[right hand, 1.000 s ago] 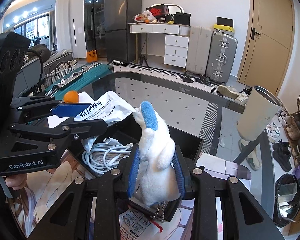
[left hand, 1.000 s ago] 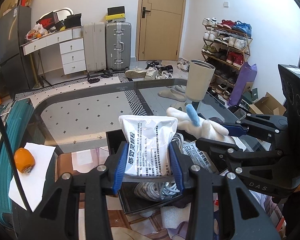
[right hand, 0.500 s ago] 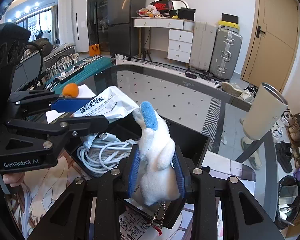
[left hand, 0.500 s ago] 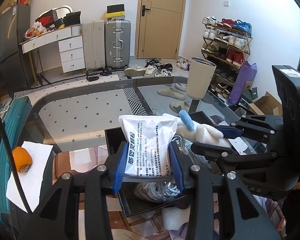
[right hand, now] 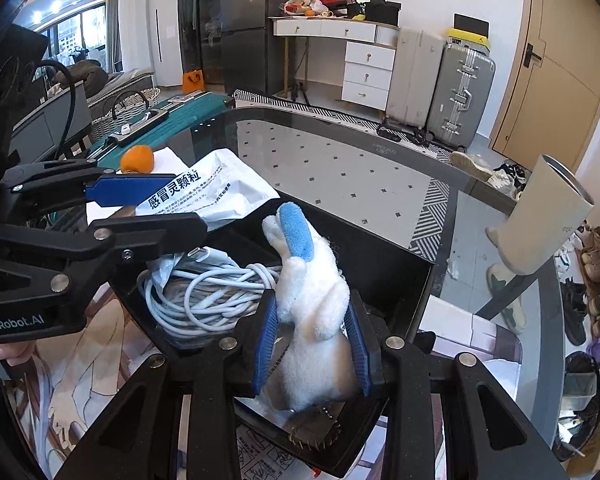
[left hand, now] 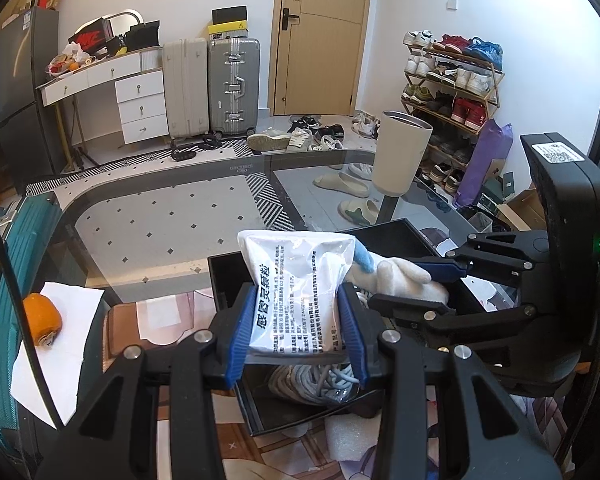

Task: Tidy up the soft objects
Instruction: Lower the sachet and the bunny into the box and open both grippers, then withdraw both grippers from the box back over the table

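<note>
My left gripper (left hand: 296, 332) is shut on a white plastic packet (left hand: 296, 292) with black Chinese print, held above a black open box (left hand: 228, 276). The packet also shows in the right wrist view (right hand: 204, 196). My right gripper (right hand: 310, 344) is shut on a white plush toy (right hand: 312, 304) with a blue beak, held over the same black box (right hand: 380, 256). The plush also shows in the left wrist view (left hand: 400, 276), just right of the packet. A coiled white cable (right hand: 204, 292) lies inside the box.
A glass table (left hand: 160, 224) holds the box. An orange (left hand: 42, 320) lies on white paper (left hand: 56, 344) at the left. A beige tumbler (left hand: 400, 156) stands at the far right of the table. A teal suitcase (left hand: 4, 248) lies left of the table.
Both grippers have sunk a little toward the black box with their loads. The plush has come closer to the packet and now sits partly behind it.
</note>
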`<action>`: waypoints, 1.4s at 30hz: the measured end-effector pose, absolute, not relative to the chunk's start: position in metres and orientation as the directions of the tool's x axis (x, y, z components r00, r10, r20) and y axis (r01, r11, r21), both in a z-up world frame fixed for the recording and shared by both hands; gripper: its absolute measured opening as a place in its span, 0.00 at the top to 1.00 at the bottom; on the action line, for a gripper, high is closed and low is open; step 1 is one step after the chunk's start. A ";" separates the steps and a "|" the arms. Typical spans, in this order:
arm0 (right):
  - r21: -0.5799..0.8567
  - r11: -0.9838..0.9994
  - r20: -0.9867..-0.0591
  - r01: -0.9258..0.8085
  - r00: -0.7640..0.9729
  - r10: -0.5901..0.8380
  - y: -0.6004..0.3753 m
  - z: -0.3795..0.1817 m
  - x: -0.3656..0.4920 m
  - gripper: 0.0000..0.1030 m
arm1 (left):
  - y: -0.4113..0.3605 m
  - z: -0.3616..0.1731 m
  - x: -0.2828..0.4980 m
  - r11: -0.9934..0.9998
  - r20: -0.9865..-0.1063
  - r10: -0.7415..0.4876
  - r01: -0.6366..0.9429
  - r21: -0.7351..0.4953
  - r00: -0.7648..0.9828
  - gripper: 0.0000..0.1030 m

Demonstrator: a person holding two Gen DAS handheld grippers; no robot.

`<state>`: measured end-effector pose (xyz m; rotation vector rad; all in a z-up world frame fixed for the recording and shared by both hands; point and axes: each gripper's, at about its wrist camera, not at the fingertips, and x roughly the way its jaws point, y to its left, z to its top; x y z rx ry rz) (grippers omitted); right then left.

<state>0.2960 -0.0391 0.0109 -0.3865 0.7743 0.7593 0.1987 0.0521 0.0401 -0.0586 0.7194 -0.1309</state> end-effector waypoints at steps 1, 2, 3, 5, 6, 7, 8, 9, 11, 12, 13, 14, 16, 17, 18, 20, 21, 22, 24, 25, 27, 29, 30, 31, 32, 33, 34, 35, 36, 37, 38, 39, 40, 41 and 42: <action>-0.044 0.675 -0.746 -0.736 0.473 0.468 -0.039 0.011 0.297 0.62 | 0.052 0.040 0.199 0.990 -0.653 -0.139 0.100 -0.097 0.745 0.61; -0.043 0.675 -0.745 -0.737 0.473 0.470 -0.040 0.011 0.297 0.58 | 0.052 0.040 0.199 0.990 -0.653 -0.140 0.102 -0.096 0.744 0.61; -0.043 0.674 -0.742 -0.737 0.476 0.473 -0.041 0.012 0.296 0.50 | 0.051 0.040 0.199 0.990 -0.654 -0.141 0.104 -0.096 0.743 0.61; -0.049 0.682 -0.726 -0.730 0.495 0.478 -0.046 0.016 0.293 0.48 | 0.050 0.038 0.200 0.990 -0.658 -0.138 0.105 -0.090 0.740 0.61; -0.047 0.682 -0.714 -0.730 0.502 0.488 -0.050 0.019 0.290 0.47 | 0.050 0.037 0.200 0.990 -0.658 -0.138 0.105 -0.090 0.740 0.61; -0.048 0.685 -0.707 -0.727 0.509 0.491 -0.053 0.022 0.288 0.47 | 0.050 0.037 0.200 0.990 -0.658 -0.143 0.107 -0.094 0.739 0.62; -0.052 0.689 -0.704 -0.723 0.516 0.489 -0.057 0.024 0.286 0.46 | 0.049 0.037 0.201 0.989 -0.658 -0.145 0.107 -0.098 0.739 0.62; -0.055 0.692 -0.701 -0.720 0.521 0.487 -0.060 0.026 0.285 0.44 | 0.049 0.037 0.201 0.989 -0.658 -0.145 0.106 -0.100 0.739 0.62; -0.054 0.700 -0.695 -0.712 0.530 0.486 -0.067 0.028 0.282 0.41 | 0.047 0.037 0.202 0.988 -0.657 -0.152 0.113 -0.101 0.738 0.62; -0.051 0.705 -0.693 -0.708 0.533 0.486 -0.070 0.029 0.281 0.41 | 0.047 0.036 0.201 0.988 -0.657 -0.156 0.118 -0.103 0.738 0.62; -0.048 0.708 -0.690 -0.704 0.536 0.487 -0.073 0.030 0.280 0.41 | 0.046 0.035 0.200 0.987 -0.659 -0.161 0.125 -0.102 0.735 0.62; -0.046 0.711 -0.688 -0.702 0.538 0.486 -0.075 0.031 0.279 0.41 | 0.045 0.034 0.201 0.987 -0.661 -0.163 0.129 -0.099 0.733 0.62; -0.043 0.718 -0.685 -0.695 0.543 0.485 -0.080 0.032 0.277 0.41 | 0.044 0.031 0.202 0.985 -0.667 -0.170 0.136 -0.103 0.726 0.62; -0.041 0.720 -0.684 -0.693 0.545 0.486 -0.081 0.032 0.275 0.41 | 0.044 0.030 0.203 0.985 -0.670 -0.175 0.139 -0.107 0.722 0.62; -0.040 0.721 -0.684 -0.692 0.545 0.485 -0.082 0.033 0.274 0.41 | 0.045 0.028 0.204 0.983 -0.672 -0.181 0.140 -0.115 0.718 0.62; -0.041 0.722 -0.682 -0.690 0.548 0.484 -0.085 0.034 0.272 0.41 | 0.048 0.024 0.207 0.982 -0.681 -0.190 0.136 -0.133 0.707 0.62; -0.041 0.723 -0.682 -0.690 0.548 0.485 -0.086 0.035 0.272 0.41 | 0.050 0.022 0.209 0.982 -0.687 -0.191 0.131 -0.139 0.702 0.62; -0.041 0.724 -0.682 -0.689 0.549 0.484 -0.086 0.035 0.272 0.41 | 0.050 0.021 0.209 0.982 -0.685 -0.190 0.129 -0.139 0.703 0.62; -0.041 0.725 -0.680 -0.687 0.551 0.484 -0.088 0.036 0.271 0.41 | 0.047 0.021 0.209 0.984 -0.685 -0.176 0.133 -0.116 0.707 0.61; -0.040 0.726 -0.680 -0.686 0.552 0.483 -0.089 0.036 0.270 0.41 | 0.044 0.021 0.209 0.986 -0.683 -0.164 0.132 -0.100 0.711 0.61; -0.041 0.730 -0.679 -0.682 0.555 0.480 -0.090 0.036 0.269 0.41 | 0.041 0.020 0.209 0.989 -0.681 -0.142 0.129 -0.069 0.718 0.61; -0.038 0.734 -0.680 -0.678 0.556 0.478 -0.092 0.035 0.268 0.40 | 0.039 0.019 0.209 0.990 -0.686 -0.131 0.127 -0.057 0.716 0.60; -0.037 0.737 -0.681 -0.675 0.557 0.476 -0.092 0.035 0.268 0.36 | 0.039 0.020 0.209 0.991 -0.690 -0.129 0.124 -0.057 0.712 0.58; -0.037 0.740 -0.680 -0.671 0.560 0.473 -0.092 0.035 0.266 0.32 | 0.039 0.022 0.208 0.992 -0.694 -0.123 0.116 -0.057 0.709 0.51; -0.036 0.743 -0.679 -0.668 0.562 0.472 -0.093 0.036 0.265 0.31 | 0.041 0.023 0.208 0.992 -0.696 -0.118 0.108 -0.058 0.708 0.47; -0.035 0.747 -0.675 -0.664 0.567 0.472 -0.095 0.037 0.263 0.29 | 0.042 0.026 0.206 0.991 -0.692 -0.133 0.114 -0.074 0.709 0.40; -0.033 0.752 -0.671 -0.659 0.572 0.472 -0.097 0.037 0.261 0.26 | 0.043 0.029 0.203 0.990 -0.687 -0.139 0.110 -0.085 0.713 0.26; -0.029 0.756 -0.669 -0.654 0.575 0.472 -0.099 0.038 0.259 0.24 | 0.044 0.030 0.199 0.989 -0.680 -0.149 0.115 -0.095 0.718 0.21; -0.024 0.760 -0.667 -0.649 0.577 0.471 -0.102 0.039 0.257 0.21 | 0.044 0.033 0.194 0.987 -0.673 -0.161 0.125 -0.102 0.722 0.13; -0.021 0.766 -0.664 -0.643 0.582 0.470 -0.106 0.040 0.254 0.18 | 0.042 0.035 0.189 0.988 -0.665 -0.157 0.124 -0.096 0.730 0.07; -0.019 0.771 -0.660 -0.636 0.588 0.468 -0.111 0.040 0.251 0.17 | 0.042 0.037 0.186 0.990 -0.660 -0.144 0.116 -0.085 0.737 0.03; -0.017 0.777 -0.658 -0.630 0.592 0.466 -0.114 0.041 0.248 0.16 | 0.041 0.040 0.180 0.992 -0.652 -0.126 0.104 -0.071 0.748 0.00; -0.011 0.785 -0.656 -0.620 0.596 0.462 -0.119 0.041 0.245 0.12 | 0.042 0.042 0.175 0.993 -0.645 -0.115 0.096 -0.065 0.756 0.00; 0.000 0.792 -0.656 -0.611 0.597 0.461 -0.123 0.041 0.242 0.10 | 0.043 0.044 0.173 0.994 -0.643 -0.112 0.092 -0.065 0.758 0.00; 0.011 0.798 -0.657 -0.603 0.597 0.461 -0.126 0.040 0.239 0.06 | 0.044 0.044 0.168 0.994 -0.642 -0.110 0.087 -0.068 0.759 0.00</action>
